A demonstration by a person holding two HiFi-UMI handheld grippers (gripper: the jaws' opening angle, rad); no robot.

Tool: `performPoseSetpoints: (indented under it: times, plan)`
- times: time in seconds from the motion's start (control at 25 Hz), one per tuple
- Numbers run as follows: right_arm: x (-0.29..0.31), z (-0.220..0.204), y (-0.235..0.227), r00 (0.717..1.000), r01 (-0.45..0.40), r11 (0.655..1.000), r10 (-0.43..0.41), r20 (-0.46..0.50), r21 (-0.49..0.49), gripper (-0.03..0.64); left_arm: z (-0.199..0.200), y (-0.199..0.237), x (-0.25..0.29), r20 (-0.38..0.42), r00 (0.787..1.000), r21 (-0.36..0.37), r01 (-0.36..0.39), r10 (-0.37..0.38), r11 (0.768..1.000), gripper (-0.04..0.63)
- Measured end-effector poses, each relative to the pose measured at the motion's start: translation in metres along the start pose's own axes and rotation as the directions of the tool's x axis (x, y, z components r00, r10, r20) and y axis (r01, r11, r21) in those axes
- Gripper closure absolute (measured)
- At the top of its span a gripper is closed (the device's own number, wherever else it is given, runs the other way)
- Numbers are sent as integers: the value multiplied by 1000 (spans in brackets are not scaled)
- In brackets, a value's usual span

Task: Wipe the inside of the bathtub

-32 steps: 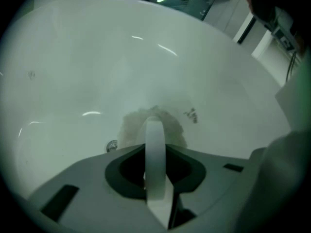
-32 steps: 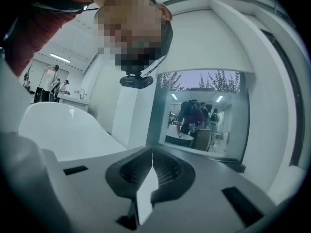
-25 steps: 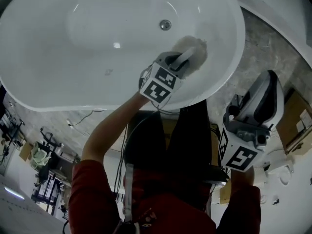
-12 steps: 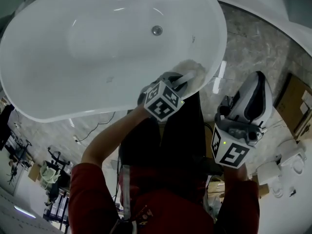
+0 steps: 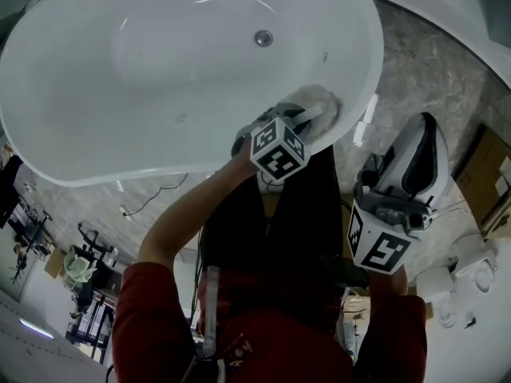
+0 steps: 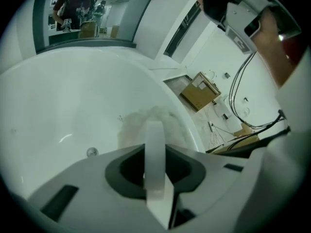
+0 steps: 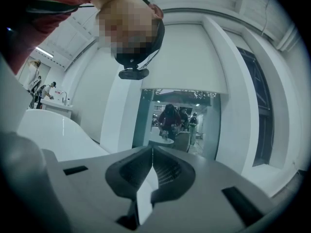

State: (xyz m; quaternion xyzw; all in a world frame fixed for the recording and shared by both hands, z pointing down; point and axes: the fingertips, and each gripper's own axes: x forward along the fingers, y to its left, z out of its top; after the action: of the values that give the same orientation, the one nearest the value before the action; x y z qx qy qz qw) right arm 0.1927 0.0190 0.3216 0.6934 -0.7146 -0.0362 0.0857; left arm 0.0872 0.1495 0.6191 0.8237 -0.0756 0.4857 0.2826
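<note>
A white bathtub is seen from above in the head view, with a round metal drain in its bottom. A fluffy white cloth is pinched by the left gripper. The cloth is pressed against the inside wall of the tub, just under the rim on the side nearest the person. The drain is well apart from the cloth.

In the left gripper view, the two jaws of the left gripper are seen pressed together on the cloth, which is spread flat on the tub wall just past the tips. The drain is seen low at the left. Past the tub rim, a cardboard box and some black cables are seen on the floor.

The right gripper is held away from the tub, over the grey stone floor. In the right gripper view, its jaws are shut tight with nothing between them. They are pointed out into a big white room, where some people can be seen far off.
</note>
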Motion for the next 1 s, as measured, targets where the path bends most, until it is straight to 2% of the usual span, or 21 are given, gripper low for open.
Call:
performPoseSetpoints:
  times: [0.16, 0.32, 0.68, 1.0]
  plan:
    - [17, -21, 17, 995, -102, 995, 102, -9, 3, 604, -13, 18, 23, -3, 1000, -26, -30, 30, 999, 502]
    - [39, -46, 48, 973, -230, 973, 230, -2, -18, 604, -27, 44, 51, 5, 997, -43, -77, 78, 996, 502]
    - [83, -106, 82, 951, -307, 952, 307, -23, 7, 604, -74, 124, 133, -65, 985, -121, -167, 160, 978, 502]
    - [98, -151, 99, 930, -359, 933, 359, -72, 18, 604, -112, 187, 192, -138, 956, -171, -281, 259, 944, 502]
